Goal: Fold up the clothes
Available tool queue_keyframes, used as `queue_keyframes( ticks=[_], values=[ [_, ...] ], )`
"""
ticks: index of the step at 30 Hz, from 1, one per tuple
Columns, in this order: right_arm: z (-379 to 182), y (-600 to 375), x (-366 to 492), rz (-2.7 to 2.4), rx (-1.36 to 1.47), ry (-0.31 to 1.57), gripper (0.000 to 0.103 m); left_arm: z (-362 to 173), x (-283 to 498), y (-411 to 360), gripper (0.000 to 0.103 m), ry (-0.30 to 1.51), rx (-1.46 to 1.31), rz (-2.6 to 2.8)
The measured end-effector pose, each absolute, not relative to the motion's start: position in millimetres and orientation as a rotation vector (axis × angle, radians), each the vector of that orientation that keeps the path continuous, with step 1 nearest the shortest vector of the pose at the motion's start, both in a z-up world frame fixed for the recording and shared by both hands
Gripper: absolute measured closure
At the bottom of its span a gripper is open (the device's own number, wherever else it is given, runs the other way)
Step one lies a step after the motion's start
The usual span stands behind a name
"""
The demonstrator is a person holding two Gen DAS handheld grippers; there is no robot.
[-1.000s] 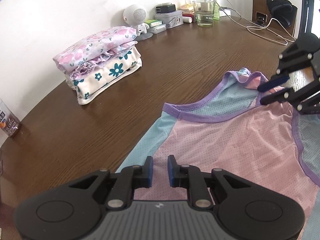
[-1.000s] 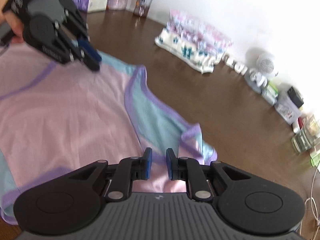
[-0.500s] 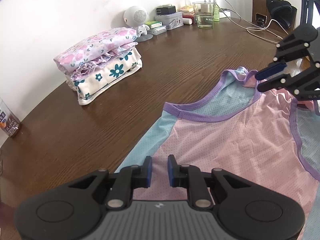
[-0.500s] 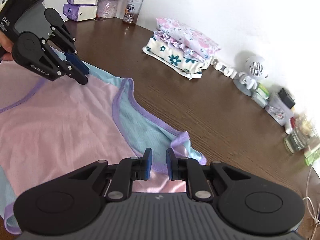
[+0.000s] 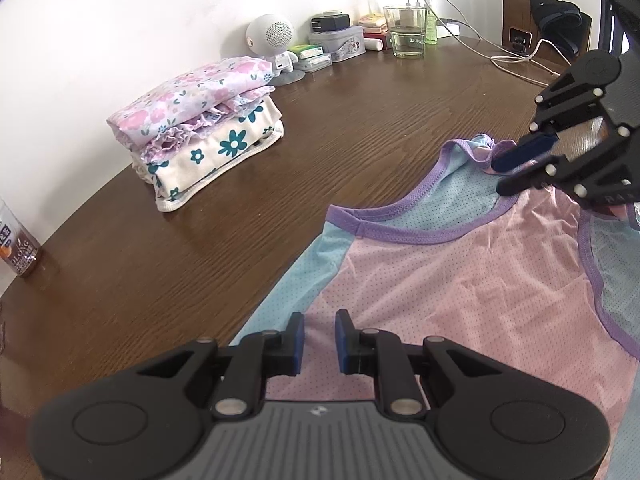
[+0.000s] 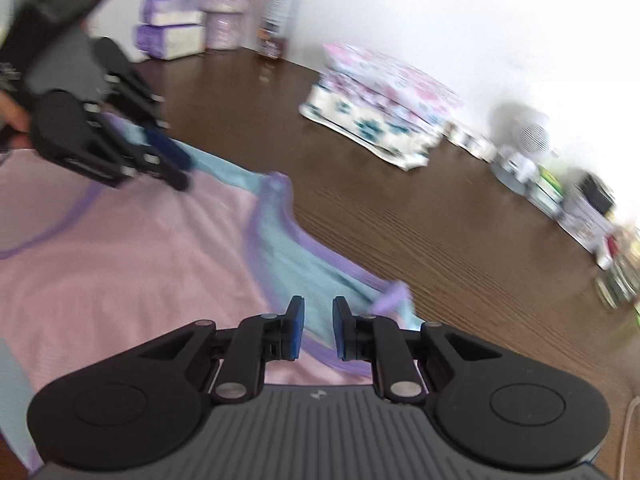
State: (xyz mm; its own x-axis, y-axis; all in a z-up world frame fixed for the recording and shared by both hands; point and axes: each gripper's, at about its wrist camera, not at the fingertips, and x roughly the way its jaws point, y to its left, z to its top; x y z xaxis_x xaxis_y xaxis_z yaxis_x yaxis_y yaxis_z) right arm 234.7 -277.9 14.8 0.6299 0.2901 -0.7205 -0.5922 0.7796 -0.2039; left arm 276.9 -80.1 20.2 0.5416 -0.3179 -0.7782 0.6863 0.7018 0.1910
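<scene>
**Right gripper swung over shoulder strap; view blurred**

Since 0.5 s ago right gripper (image 6: 316, 330) shifted, now above the tank top's strap; left gripper (image 5: 319, 340) unchanged over the hem. Both sets of fingers slightly apart, holding nothing. Pink-and-blue mesh tank top (image 5: 460, 280), purple trim, lies flat on brown table (image 5: 360, 120). Farther off: folded floral clothes stack (image 5: 196, 128), white speaker (image 5: 270, 34), water glass (image 5: 409, 32), clear of the work.

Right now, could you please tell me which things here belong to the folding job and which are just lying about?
For the job: pink tank top, folded clothes stack, left gripper, right gripper.

Lying about: drinking glass, white speaker, bottle, charging cable.
</scene>
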Motion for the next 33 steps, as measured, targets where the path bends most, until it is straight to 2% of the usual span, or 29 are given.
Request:
queue_keyframes(
  ticks=[5,13,20,25,33],
  values=[
    [2.0,-268.5,234.1,0.523,-0.517,0.733,0.089,20.4,275.3,-80.6,0.088,0.787,0.524,-0.628],
    [8.8,-278.7,239.2,0.54,-0.401,0.762,0.088,20.9,274.7,-79.9,0.088,0.786,0.512,-0.631],
    [5.8,-274.4,233.2,0.518,-0.464,0.771,0.087,23.1,273.1,-79.6,0.087,0.789,0.518,-0.621],
    [19.3,-269.4,211.9,0.606,-0.437,0.74,0.087,39.1,239.6,-84.0,0.087,0.725,0.522,-0.671],
    [8.5,-265.6,194.2,0.649,-0.436,0.806,0.086,24.2,209.2,-81.4,0.086,0.879,0.478,-0.722]
  ],
)
